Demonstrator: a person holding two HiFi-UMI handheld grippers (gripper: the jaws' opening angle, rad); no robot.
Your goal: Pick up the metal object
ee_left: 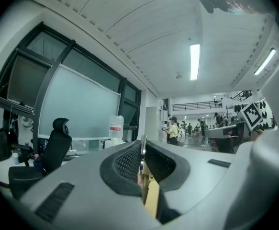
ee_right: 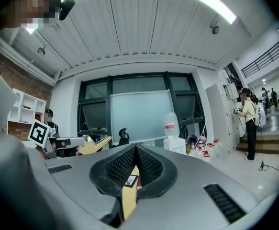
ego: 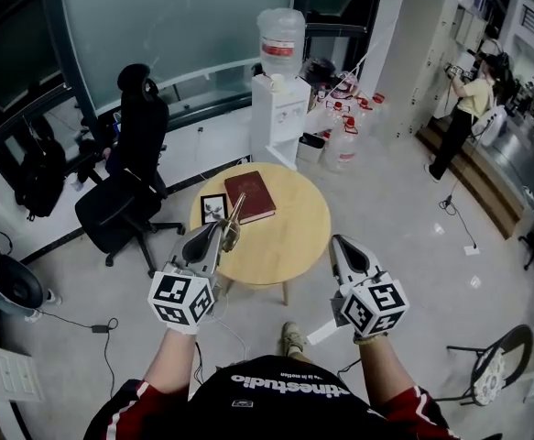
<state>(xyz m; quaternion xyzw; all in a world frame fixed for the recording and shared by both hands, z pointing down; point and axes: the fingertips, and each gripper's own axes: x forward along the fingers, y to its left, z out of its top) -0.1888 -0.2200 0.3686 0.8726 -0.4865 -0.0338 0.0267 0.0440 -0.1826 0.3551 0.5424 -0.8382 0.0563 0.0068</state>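
Since the left gripper (ego: 219,235) has its jaws drawn narrow onto the metal object (ego: 234,216), the pick-up looks, by my reading, close to finished. In the left gripper view the ribbed pads (ee_left: 127,163) pinch a thin bright edge (ee_left: 142,150) that stands up between them. In the head view the same piece juts out past the jaw tips as a slim, brass-coloured blade over the near left edge of the round table (ego: 285,246). It is too small there to say just what sort of thing it is. It seems to hang clear of the table top, not resting on it.

The right gripper (ego: 340,244) hovers at the table's near right edge, jaws pressed together with nothing of the task between them (ee_right: 136,150).

On the table's far left part lie a small framed picture (ego: 214,208) and, just beside it, a red book (ego: 250,195). Left of the table stands a black office chair (ego: 125,191); beyond it, a white water dispenser (ego: 280,108).

What comes next calls mainly for a steady squeeze: such a thin piece could pivot in the pads, so it should travel level and unhurried, away from the book.
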